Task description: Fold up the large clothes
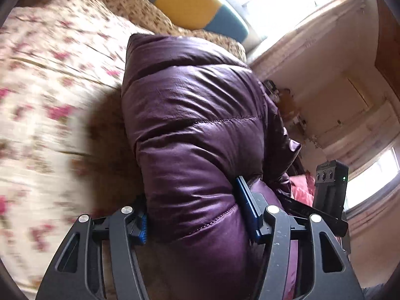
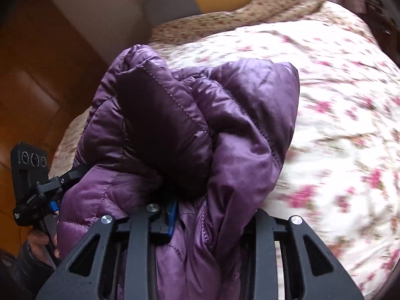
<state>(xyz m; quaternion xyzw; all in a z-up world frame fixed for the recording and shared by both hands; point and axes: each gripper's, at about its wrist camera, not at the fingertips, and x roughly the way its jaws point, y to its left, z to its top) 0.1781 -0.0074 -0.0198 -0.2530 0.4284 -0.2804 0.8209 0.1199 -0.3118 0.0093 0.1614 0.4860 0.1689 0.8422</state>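
A purple quilted puffer jacket (image 1: pixel 195 130) hangs lifted above a bed with a floral cover (image 1: pixel 45 80). My left gripper (image 1: pixel 195 215) is shut on a thick fold of the jacket, which bulges between its blue-padded fingers (image 1: pixel 246 202). In the right wrist view my right gripper (image 2: pixel 207 215) is shut on a bunched part of the same jacket (image 2: pixel 200 125); its right finger is hidden under the cloth. The left gripper's body (image 2: pixel 32 175) shows at the left of that view, close beside the jacket.
The floral bed cover (image 2: pixel 337 125) fills the right. A grey, yellow and blue headboard (image 1: pixel 195 2) stands at the bed's far end, with a floral pillow (image 2: pixel 262 7) in front. Wooden floor (image 2: pixel 32 75) lies left; a bright window (image 1: pixel 287 2) and wall lie right. Pink cloth (image 1: pixel 303 190) is behind the jacket.
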